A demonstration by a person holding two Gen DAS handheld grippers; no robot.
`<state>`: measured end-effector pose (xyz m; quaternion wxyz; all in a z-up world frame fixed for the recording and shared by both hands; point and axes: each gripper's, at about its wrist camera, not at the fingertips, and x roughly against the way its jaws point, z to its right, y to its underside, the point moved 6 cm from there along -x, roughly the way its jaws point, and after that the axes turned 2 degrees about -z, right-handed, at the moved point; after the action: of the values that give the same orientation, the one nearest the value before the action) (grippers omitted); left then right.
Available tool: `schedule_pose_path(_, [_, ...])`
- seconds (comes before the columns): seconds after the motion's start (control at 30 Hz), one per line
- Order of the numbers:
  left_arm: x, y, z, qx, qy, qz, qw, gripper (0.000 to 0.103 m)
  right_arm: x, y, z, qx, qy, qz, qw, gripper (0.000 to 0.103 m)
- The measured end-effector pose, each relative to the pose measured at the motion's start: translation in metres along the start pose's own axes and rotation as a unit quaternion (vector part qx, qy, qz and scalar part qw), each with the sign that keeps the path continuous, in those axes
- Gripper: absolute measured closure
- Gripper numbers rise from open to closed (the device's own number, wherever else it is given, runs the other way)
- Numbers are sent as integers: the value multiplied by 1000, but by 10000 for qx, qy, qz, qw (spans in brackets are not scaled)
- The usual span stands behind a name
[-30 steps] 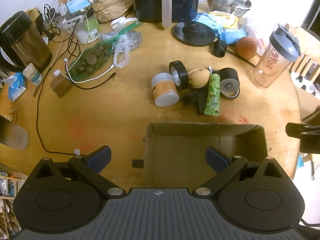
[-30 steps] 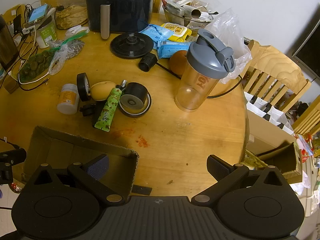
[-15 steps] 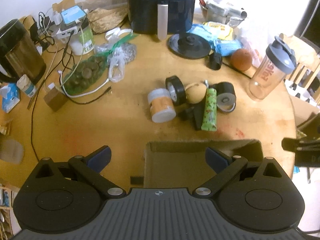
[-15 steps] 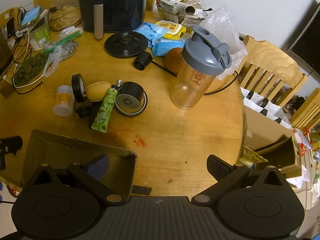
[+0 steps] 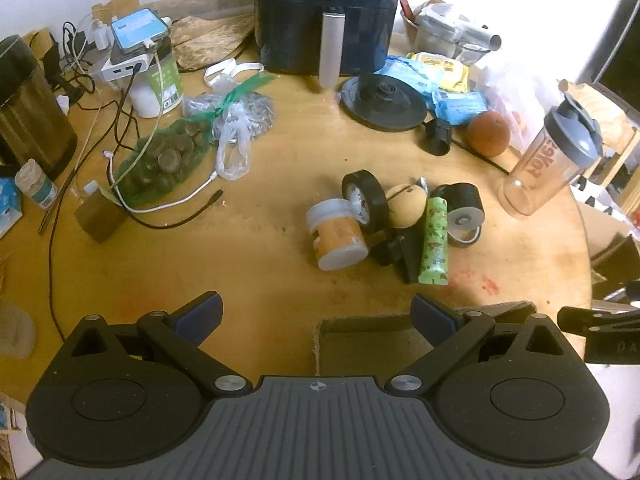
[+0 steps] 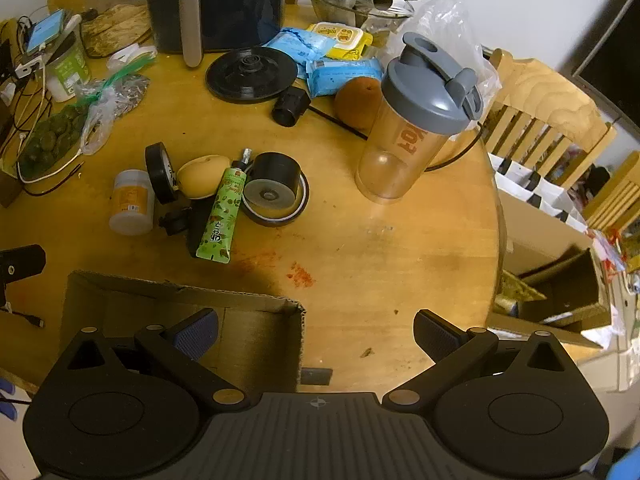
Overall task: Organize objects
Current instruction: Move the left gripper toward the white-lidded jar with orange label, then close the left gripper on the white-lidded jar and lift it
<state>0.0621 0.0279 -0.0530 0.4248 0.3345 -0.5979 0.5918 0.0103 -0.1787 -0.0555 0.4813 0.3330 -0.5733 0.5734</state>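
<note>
A cluster of small objects lies mid-table: a white jar with an orange label point(image 5: 338, 236) point(image 6: 132, 202), a black tape roll point(image 5: 366, 196) point(image 6: 160, 172), a tan ball point(image 5: 406, 206) point(image 6: 204, 176), a green tube point(image 5: 434, 242) point(image 6: 222, 214) and a black cylinder on a ring point(image 5: 462, 212) point(image 6: 274, 184). An open cardboard box point(image 5: 368, 344) point(image 6: 184, 304) stands at the near table edge. My left gripper point(image 5: 316, 318) is open and empty, above the table beside the box. My right gripper point(image 6: 316, 334) is open and empty, over the box's right corner.
A shaker bottle point(image 6: 416, 120) stands at the right. A dark air fryer point(image 5: 328, 16), a black lid point(image 5: 384, 102), snack packs, an orange point(image 5: 488, 134), bagged items point(image 5: 168, 160), cables and a kettle point(image 5: 28, 108) crowd the back and left. Chairs point(image 6: 540, 120) stand beyond the right edge.
Both grippers have drawn back and risen a little, so less of the box shows in the left wrist view. No object on the table has moved. Both stay open.
</note>
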Motion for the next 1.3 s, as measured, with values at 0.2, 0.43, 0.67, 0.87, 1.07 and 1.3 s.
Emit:
schedule_pose_path(0.2, [-15,-5,-3,-148,195,-65,9997,1,-1,1,-5,-190,39,-26,9998,0])
schedule_pose_path(0.43, [-36,-12,-10,-85,447,-170,9988,1,2,6,-7,-238,132,43,9996,0])
schedule_pose_path(0.67, [-66,-23,-19,61,527,-277,9982,1,7,3,-11,-88,263,180,9995,0])
schedule_pose_path(0.87, [-98,-34,-24,395,703,-468,9956,2,1,1,-9,-68,207,129,9997,0])
schedule_pose_path(1.07, [-134,-44,-27,581,669,-659,9939,13,-5,-6,0,-263,-134,113,9995,0])
schedule_pose_path(1.3, [-163,-47,-26,995,1019,-983,9849,17,-8,-16,14,-276,-315,163,9990,0])
